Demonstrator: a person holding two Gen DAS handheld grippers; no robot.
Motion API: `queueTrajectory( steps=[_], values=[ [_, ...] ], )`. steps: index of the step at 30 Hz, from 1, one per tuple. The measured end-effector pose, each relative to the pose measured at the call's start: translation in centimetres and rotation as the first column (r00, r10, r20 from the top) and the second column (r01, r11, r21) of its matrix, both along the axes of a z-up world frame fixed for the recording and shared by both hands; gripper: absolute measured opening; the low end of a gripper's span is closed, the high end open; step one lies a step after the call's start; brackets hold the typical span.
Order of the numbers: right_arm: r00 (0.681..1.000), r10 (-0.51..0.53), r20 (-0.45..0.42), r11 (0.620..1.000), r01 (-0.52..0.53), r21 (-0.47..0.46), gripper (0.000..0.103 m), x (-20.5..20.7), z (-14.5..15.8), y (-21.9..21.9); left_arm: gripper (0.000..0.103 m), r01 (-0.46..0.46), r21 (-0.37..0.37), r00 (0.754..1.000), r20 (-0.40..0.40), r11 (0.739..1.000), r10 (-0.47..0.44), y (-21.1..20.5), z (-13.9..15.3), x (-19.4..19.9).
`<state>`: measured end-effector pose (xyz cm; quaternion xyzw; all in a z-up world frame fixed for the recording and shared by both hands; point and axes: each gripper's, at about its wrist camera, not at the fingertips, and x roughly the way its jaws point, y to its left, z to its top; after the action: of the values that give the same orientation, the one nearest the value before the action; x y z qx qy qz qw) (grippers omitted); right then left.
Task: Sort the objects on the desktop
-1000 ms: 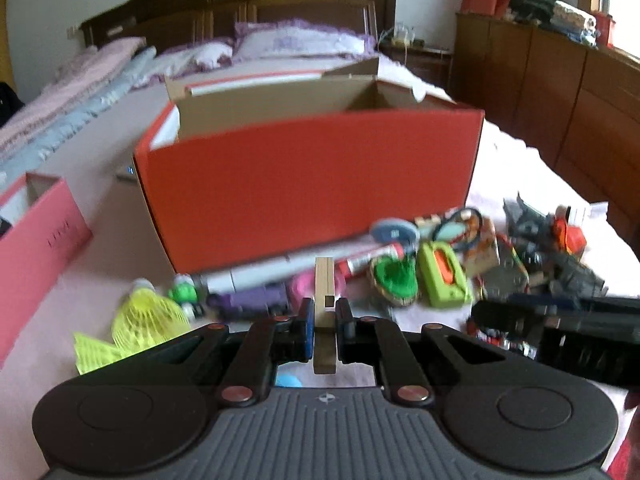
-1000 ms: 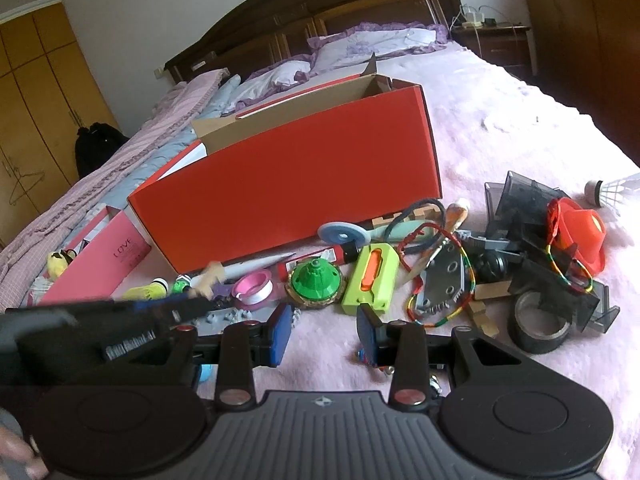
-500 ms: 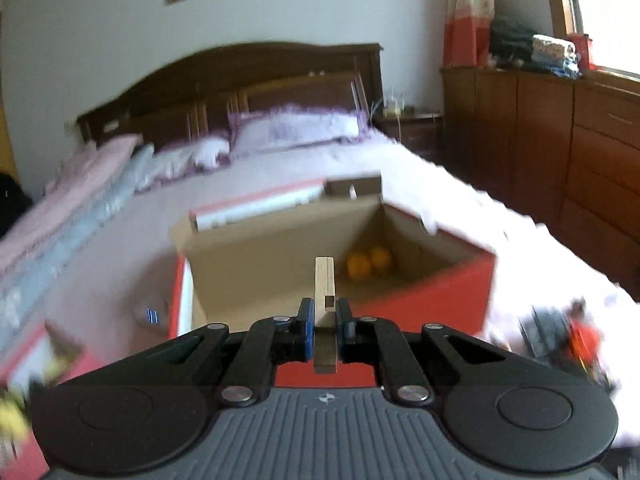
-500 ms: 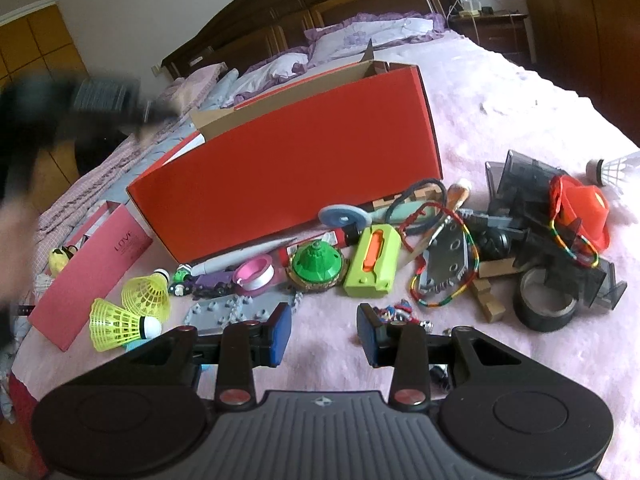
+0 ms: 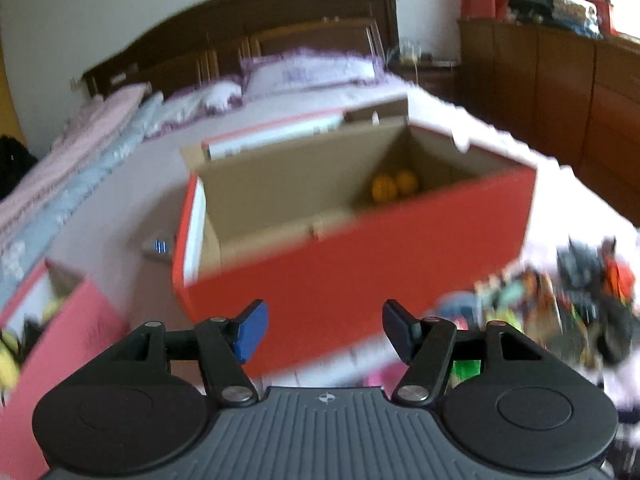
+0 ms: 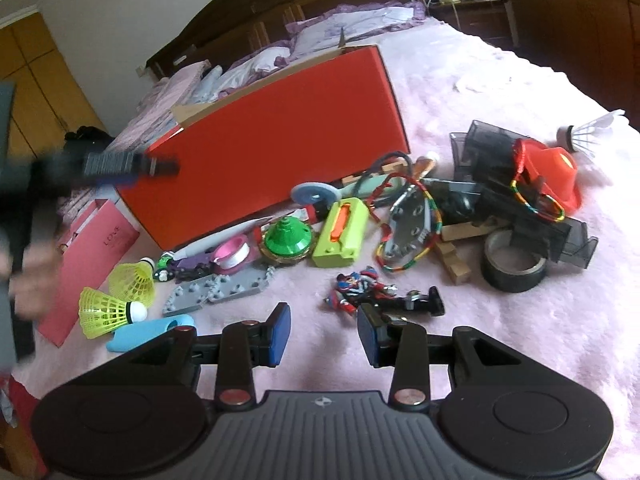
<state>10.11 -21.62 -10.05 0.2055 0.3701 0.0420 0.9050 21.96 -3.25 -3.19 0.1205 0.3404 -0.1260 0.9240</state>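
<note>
A big red cardboard box [image 5: 360,264] stands open on the bed, with two orange balls [image 5: 394,186] in its far corner. My left gripper [image 5: 324,330] is open and empty, in front of the box's near wall. My right gripper [image 6: 324,334] is open and empty, low over the pink bedspread just short of a small red-and-blue toy figure [image 6: 360,286]. Past it lie a green spinning top [image 6: 289,237], a lime-green toy [image 6: 340,232], a coloured cord loop [image 6: 408,224] and two yellow shuttlecocks [image 6: 116,300]. The red box also shows in the right wrist view [image 6: 280,140].
A pink box [image 5: 48,344] stands at the left, also in the right wrist view [image 6: 94,256]. Black tape roll [image 6: 514,266], red hat [image 6: 554,174], dark plastic cases [image 6: 492,148], wooden blocks [image 6: 452,258] and a white shuttlecock [image 6: 588,134] lie right. Headboard behind, wardrobe at right.
My left gripper rose over the red box holding a wooden block; now it is open, the block is gone and it has dropped back. The right gripper shifted slightly.
</note>
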Motion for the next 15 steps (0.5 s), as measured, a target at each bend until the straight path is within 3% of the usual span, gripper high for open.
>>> queueTrajectory(
  steps=[9, 12, 15],
  values=[
    [1.0, 0.025, 0.003, 0.999, -0.024, -0.031, 0.041, 0.5, 0.5, 0.1, 0.064, -0.042, -0.084, 0.989, -0.147, 0.996, 0.029, 2.8, -4.0, -4.7],
    [0.999, 0.036, -0.004, 0.999, -0.036, -0.038, 0.041, 0.4, 0.2, 0.6, 0.064, -0.038, -0.056, 0.984, -0.174, 0.998, 0.028, 2.8, -5.4, -7.0],
    [0.999, 0.035, -0.01, 0.999, -0.036, -0.034, 0.041, 0.1, -0.1, 1.0, 0.064, -0.029, -0.084, 0.978, -0.209, 0.996, 0.011, 2.4, -6.1, -8.9]
  ],
)
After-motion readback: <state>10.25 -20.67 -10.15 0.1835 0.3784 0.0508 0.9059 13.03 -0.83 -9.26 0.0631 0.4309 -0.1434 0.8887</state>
